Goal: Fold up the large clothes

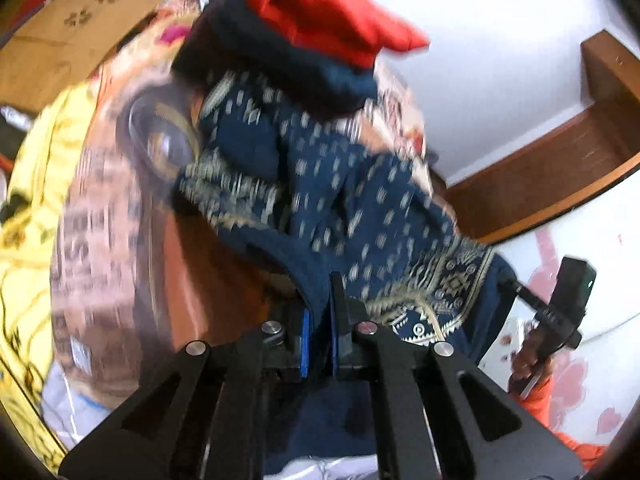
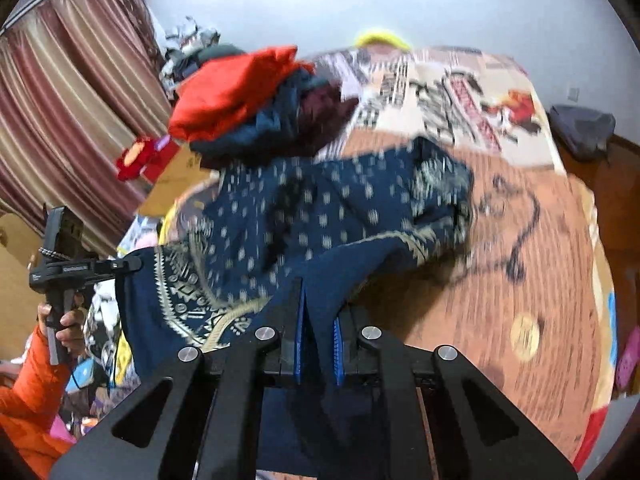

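A large navy garment with pale dots and a cream patterned border [image 1: 340, 200] [image 2: 304, 224] is stretched between both grippers above the bed. My left gripper [image 1: 320, 312] is shut on one edge of it. My right gripper [image 2: 318, 320] is shut on the other edge. Each gripper shows in the other's view: the right one [image 1: 504, 280] at the far right, the left one [image 2: 132, 266] at the left. The garment's far end rests on the patterned bedspread [image 2: 500, 240].
A pile of folded clothes, red on top [image 1: 320, 12] [image 2: 240, 88] over dark blue and maroon ones, sits at the far side of the bed. A cardboard box [image 1: 60, 40], striped curtains [image 2: 72, 100] and a wooden headboard [image 1: 560, 160] surround the bed.
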`<state>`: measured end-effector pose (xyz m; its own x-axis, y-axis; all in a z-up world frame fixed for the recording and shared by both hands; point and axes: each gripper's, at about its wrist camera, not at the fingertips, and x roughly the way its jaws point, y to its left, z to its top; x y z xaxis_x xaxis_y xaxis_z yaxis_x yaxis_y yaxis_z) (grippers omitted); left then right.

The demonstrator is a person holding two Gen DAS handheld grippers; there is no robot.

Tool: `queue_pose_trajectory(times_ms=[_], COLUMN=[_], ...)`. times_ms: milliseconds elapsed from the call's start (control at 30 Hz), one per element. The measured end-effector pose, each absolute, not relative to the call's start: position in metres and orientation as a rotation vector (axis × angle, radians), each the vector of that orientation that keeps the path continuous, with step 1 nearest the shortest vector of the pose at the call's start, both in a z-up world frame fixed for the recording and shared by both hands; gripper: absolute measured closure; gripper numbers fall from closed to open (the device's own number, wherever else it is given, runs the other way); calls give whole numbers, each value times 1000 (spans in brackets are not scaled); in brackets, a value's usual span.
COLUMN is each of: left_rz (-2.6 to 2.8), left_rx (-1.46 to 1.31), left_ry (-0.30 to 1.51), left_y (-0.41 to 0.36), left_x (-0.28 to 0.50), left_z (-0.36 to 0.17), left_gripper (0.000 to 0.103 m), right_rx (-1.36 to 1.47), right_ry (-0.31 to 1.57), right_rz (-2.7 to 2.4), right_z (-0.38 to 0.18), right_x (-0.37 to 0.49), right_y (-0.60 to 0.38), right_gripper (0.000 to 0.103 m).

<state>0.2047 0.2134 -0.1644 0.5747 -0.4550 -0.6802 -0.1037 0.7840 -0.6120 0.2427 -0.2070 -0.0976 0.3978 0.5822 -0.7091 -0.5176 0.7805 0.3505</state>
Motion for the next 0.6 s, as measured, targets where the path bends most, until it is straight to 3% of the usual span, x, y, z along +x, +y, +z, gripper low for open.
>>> queue_pose_trajectory(times_ms=[133, 300, 433, 600], left_rz=[-108, -14, 9, 19], left_rx=[-623, -666, -691, -633], left_ry=[945, 1054, 1131, 1131], left_y=[234, 249, 243, 236], left_x=[229, 258, 267, 262], left_z=[-170, -235, -274, -262], left_gripper=[96, 94, 87, 82], right_rx=[116, 103, 46, -84], right_ry=[924, 1026, 1092, 1053], right_rz=[625, 478, 450, 452], right_z=[-104, -154, -190, -173], right_x=[267, 304, 308, 292], right_y=[-208, -217, -210, -204], right_gripper=[93, 92, 90, 79])
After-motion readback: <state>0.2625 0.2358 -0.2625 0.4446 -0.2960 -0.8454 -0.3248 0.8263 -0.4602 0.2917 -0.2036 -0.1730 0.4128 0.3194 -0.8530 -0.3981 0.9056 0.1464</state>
